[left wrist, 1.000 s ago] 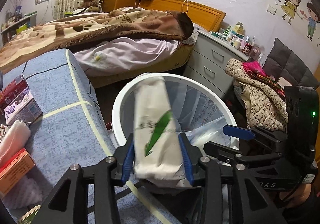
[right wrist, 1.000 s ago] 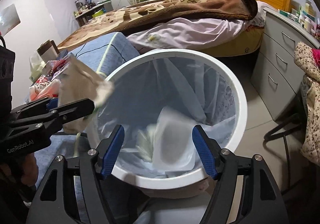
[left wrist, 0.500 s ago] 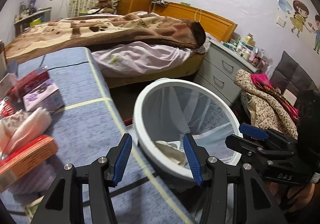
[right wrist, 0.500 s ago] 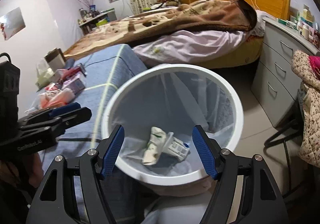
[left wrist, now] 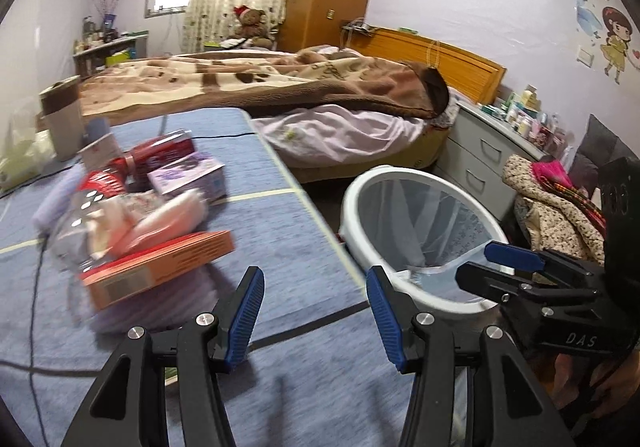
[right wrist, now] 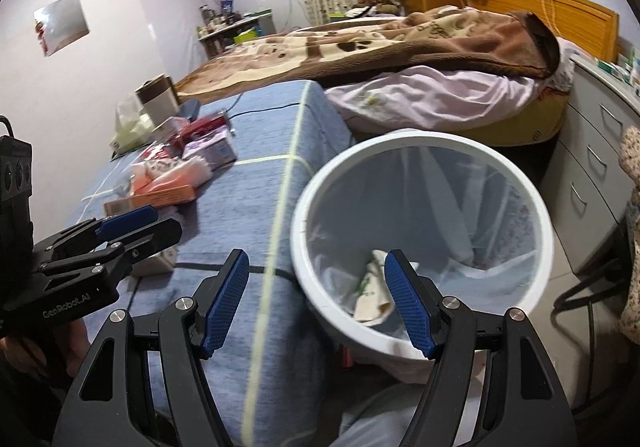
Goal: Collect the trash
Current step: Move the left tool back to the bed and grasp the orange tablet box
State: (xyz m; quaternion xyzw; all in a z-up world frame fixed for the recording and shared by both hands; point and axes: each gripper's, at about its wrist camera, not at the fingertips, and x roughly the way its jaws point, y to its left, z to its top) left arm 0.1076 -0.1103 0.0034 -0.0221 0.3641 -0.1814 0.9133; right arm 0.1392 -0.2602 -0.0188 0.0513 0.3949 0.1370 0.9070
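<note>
— Over the blue-covered table (left wrist: 280, 231) our left gripper (left wrist: 316, 311) hangs with its jaws apart and nothing between them, and the right gripper (right wrist: 316, 299) beside it is just as wide and just as empty. Where does the trash stand?

— Split in two. One crumpled white wrapper with a green mark (right wrist: 370, 289) lies at the bottom of the white bin (right wrist: 320, 207), which stands on the floor just beside the table's edge. The rest is a heap on the table: an orange box (left wrist: 160, 267), a pink-and-white packet (left wrist: 168, 215), a pale purple box (left wrist: 188, 173) and a red pack (left wrist: 160, 153), all touching or overlapping.

— So what could trip us up?

— The heap, mostly. If we close on the orange box we judge the packet lying on it may slide off, perhaps over the table's edge. The left view is blurred there, so we cannot tell exactly how the pieces are stacked.

— And the cable?

— A dark cable (left wrist: 36, 287) runs across the cover close to the heap. We could snag it with a finger and drag other things along.

— Anything near the bin?

— Our two grippers sit close together there; crossing paths could knock them into each other or nudge the bin's rim. Its thin liner (right wrist: 460, 207) could also catch on a fingertip if we reach in too deep.
</note>
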